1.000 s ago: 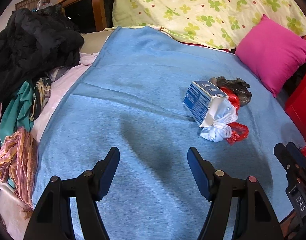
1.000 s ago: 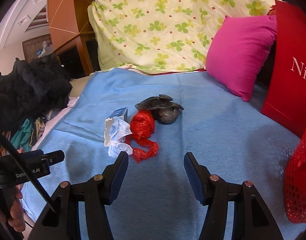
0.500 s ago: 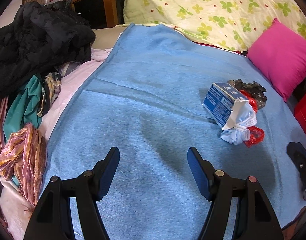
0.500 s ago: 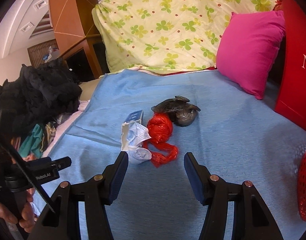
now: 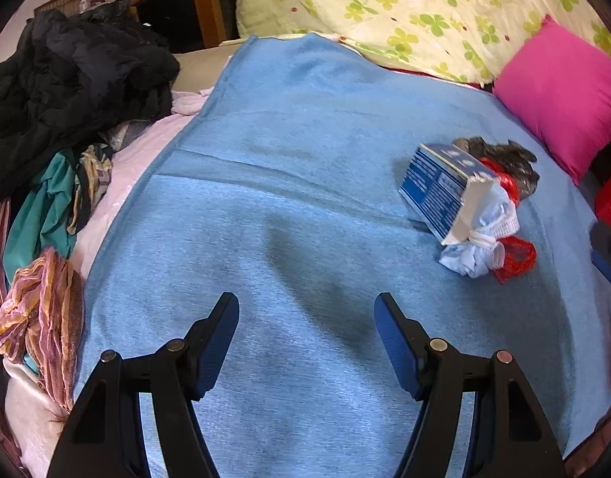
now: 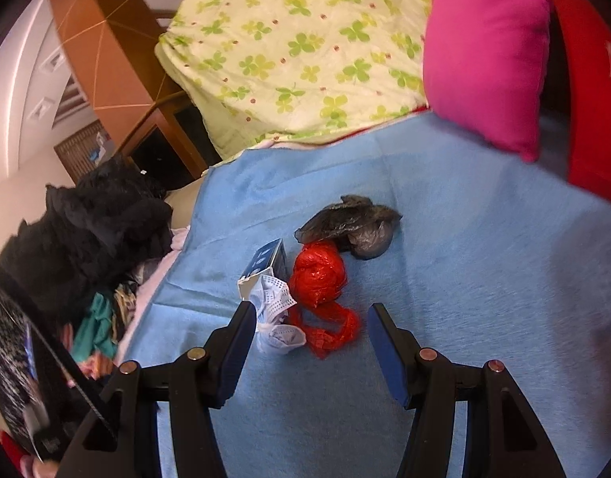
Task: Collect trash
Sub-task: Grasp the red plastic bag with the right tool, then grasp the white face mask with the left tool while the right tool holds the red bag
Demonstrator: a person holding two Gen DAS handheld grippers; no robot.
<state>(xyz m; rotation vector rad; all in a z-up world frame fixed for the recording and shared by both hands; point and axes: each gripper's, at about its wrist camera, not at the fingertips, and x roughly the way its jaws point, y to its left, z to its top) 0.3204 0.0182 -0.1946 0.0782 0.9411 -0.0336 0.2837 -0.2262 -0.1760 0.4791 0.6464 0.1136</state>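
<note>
A small heap of trash lies on the blue blanket (image 5: pixel 305 167): a blue and white carton (image 5: pixel 441 187), a crumpled light blue face mask (image 5: pixel 480 239), a red plastic bag (image 6: pixel 319 279) and a grey plastic bag (image 6: pixel 357 225). The carton (image 6: pixel 267 261) and mask (image 6: pixel 275 310) also show in the right wrist view. My left gripper (image 5: pixel 306 310) is open and empty over bare blanket, left of the heap. My right gripper (image 6: pixel 310 318) is open and empty, its fingertips on either side of the mask and the red bag's tail, just short of them.
A pink cushion (image 5: pixel 564 95) and a clover-print quilt (image 6: pixel 305 47) lie at the head of the bed. Black and coloured clothes (image 5: pixel 66 91) are piled along the left side. A red paper bag (image 6: pixel 592 79) stands at the right.
My right gripper has moved forward toward the heap and tilted; the mask and red bag now sit between its fingertips. The left gripper's view has shifted slightly, and the right gripper has left it.
</note>
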